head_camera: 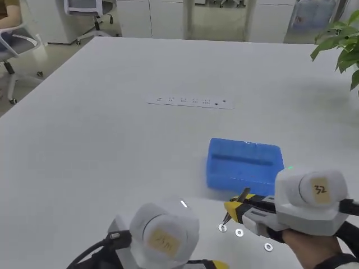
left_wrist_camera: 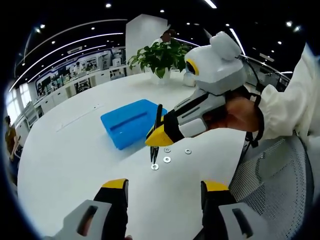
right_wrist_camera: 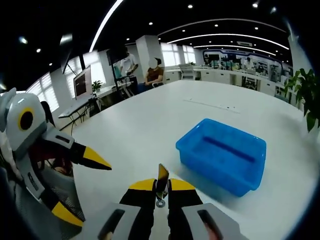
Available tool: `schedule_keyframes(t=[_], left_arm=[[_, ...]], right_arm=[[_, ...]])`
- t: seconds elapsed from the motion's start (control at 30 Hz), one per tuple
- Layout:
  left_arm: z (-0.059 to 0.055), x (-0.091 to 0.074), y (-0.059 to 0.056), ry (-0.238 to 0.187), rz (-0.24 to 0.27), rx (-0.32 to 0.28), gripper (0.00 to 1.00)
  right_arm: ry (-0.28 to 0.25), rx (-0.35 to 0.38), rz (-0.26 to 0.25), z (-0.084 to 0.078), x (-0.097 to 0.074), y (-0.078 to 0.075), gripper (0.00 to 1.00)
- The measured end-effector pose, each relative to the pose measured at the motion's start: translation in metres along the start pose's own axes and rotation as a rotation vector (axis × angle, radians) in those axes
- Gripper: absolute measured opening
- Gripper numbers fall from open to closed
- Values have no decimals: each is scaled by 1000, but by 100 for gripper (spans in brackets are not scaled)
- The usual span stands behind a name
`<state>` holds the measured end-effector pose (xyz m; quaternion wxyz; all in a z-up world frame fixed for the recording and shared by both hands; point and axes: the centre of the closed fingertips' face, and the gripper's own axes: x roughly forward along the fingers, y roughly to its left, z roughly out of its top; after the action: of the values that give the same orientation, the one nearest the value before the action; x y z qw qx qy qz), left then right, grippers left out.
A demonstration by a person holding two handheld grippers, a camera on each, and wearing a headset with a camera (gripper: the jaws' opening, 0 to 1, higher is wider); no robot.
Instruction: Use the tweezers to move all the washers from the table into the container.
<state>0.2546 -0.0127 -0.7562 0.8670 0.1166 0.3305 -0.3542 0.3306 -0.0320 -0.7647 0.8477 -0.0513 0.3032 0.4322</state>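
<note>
My right gripper (right_wrist_camera: 160,186) is shut on thin metal tweezers (right_wrist_camera: 162,176) that point down at the table. Their tips (left_wrist_camera: 154,160) stand at one small steel washer (left_wrist_camera: 155,167); I cannot tell whether they grip it. Several more washers (left_wrist_camera: 167,159) lie beside it, near the front table edge (head_camera: 239,232). The blue rectangular container (head_camera: 244,165) sits just behind them, its inside hidden. My left gripper (left_wrist_camera: 162,200) is open with nothing between its yellow-tipped jaws, low and to the left of the washers (head_camera: 162,235).
The white table (head_camera: 140,140) stretches far back, with a strip of sockets (head_camera: 190,101) in its middle. A potted plant (head_camera: 342,45) stands at the right edge. Office chairs (head_camera: 84,11) and people are beyond the far left.
</note>
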Motion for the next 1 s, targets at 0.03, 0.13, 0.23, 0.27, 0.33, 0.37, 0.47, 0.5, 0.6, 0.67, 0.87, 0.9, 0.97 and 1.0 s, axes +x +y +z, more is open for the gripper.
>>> schedule_keyframes(t=[0.03,0.13,0.23,0.27,0.33,0.37,0.47,0.5,0.6,0.67,0.87,0.9,0.97,1.0], left_arm=[[0,0,0,1,1,0,59],[-2,0,1,4,2,-1,58],[-2,0,1,5,2,0,58],[-3,0,1,6,4,0,58],[-2,0,1,3,4,-3,58],[-2,0,1,2,3,-6,58],[-3,1,1,6,1,2,58],[-3,1,0,6,1,3,57],[-3,1,-1,6,-2,1,57],[-3,2,-2,5,-6,0,57],[-3,0,-1,6,0,8,58],[-3,0,-1,6,0,7,58],[-4,0,-1,7,2,2,58],[-4,-1,-1,6,3,2,58]], right_arm=[[0,-4,-1,0,1,0,5],[13,-24,-3,-4,5,1,5],[25,-47,-12,-8,6,2,5],[14,-45,-7,-6,6,2,5],[17,-41,-7,-6,6,2,5],[17,-49,-13,-6,6,1,5],[14,-53,-15,-7,6,-1,5],[13,-50,-14,-7,5,-1,4],[13,-36,-18,-9,3,-2,4],[14,-39,-18,-9,3,-1,4],[29,-18,-15,-7,3,-3,3],[16,-24,-17,-4,2,-2,3],[9,-17,-13,1,-1,0,3],[5,-17,-14,3,-2,0,3]])
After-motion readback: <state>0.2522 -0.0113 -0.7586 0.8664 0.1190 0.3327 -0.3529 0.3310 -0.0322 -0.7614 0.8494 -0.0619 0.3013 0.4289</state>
